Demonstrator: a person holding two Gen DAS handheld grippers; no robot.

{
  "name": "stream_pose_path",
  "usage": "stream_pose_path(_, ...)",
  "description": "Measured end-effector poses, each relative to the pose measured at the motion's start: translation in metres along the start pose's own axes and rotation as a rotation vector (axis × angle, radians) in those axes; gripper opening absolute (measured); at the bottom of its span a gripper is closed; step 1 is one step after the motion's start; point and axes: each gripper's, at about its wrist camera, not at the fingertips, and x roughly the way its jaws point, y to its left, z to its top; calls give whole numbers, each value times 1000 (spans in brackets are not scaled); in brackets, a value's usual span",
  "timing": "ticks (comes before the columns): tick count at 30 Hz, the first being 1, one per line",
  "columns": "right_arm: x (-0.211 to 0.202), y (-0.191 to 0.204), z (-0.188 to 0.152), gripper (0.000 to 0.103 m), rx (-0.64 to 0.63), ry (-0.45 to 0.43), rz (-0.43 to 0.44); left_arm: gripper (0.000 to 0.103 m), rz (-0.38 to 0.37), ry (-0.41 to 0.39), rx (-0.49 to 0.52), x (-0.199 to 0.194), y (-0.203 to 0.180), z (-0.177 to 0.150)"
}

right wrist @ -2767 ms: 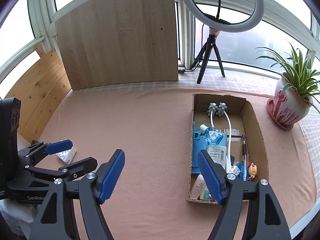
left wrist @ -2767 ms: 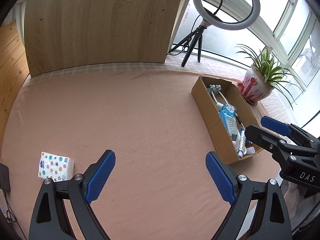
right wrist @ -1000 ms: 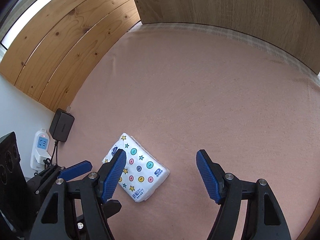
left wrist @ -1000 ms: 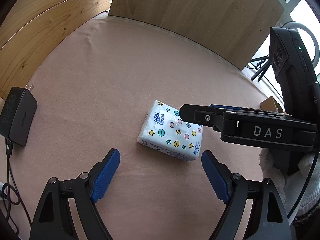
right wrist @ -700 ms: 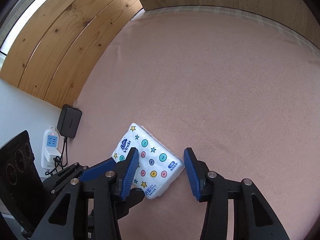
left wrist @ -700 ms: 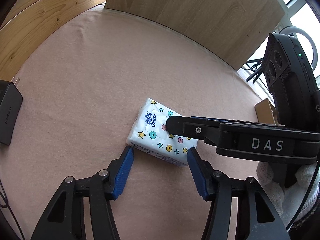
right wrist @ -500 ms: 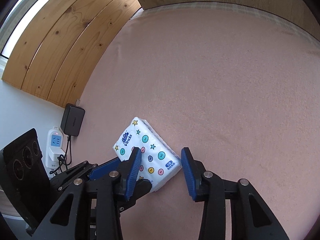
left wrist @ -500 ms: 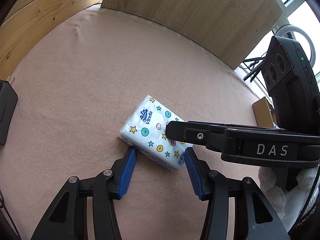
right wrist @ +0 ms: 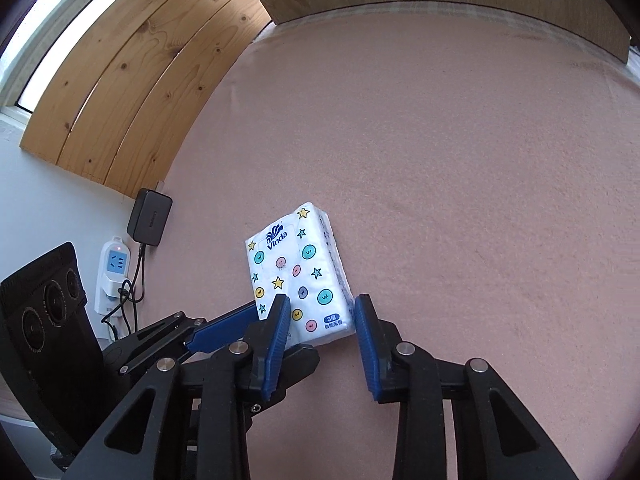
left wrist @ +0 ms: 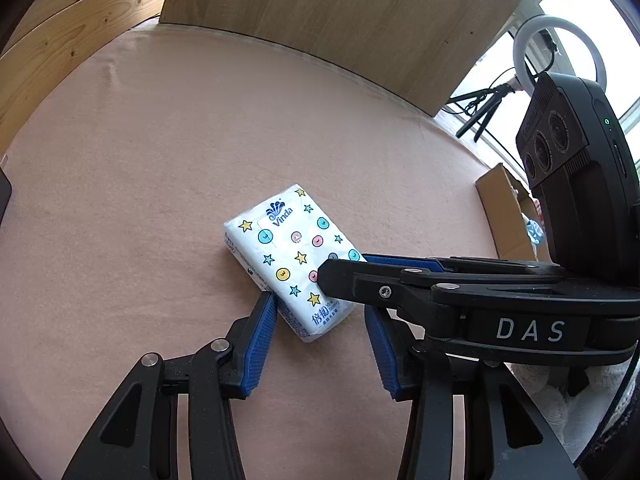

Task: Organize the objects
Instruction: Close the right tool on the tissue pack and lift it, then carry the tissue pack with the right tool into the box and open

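Note:
A white tissue pack (left wrist: 292,252) printed with stars and coloured dots lies on the pink cloth (left wrist: 160,152). Both grippers meet at its near end. My left gripper (left wrist: 320,308) has its jaws closing around that end. Its left pad touches the long edge, and a thin gap shows at the other pad. My right gripper (right wrist: 320,304) comes in from the right, jaws closing, with both pads pressed on the tissue pack (right wrist: 300,272). One of its fingers (left wrist: 360,284) crosses over the pack's top. The left gripper's fingers (right wrist: 216,330) show at the pack's lower left corner.
A cardboard box (left wrist: 500,204) holding items stands at the far right, below a ring light (left wrist: 560,52) on a tripod. A wooden board (left wrist: 340,12) leans along the back. A black charger (right wrist: 150,216) and a white power strip (right wrist: 114,268) sit off the cloth's left edge.
Both grippers went from wide open to closed in around the pack's near end. The pack has turned a little between them.

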Motion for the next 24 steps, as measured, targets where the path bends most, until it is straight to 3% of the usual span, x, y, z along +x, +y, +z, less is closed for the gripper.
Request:
stream_pose_path(9, -56, -42, -38, 30, 91, -96, -38, 49, -56, 14, 109, 10, -73, -11)
stream_pose_path(24, -184, -123, -86, 30, 215, -333, -126, 49, -185, -7, 338, 31, -239, 0)
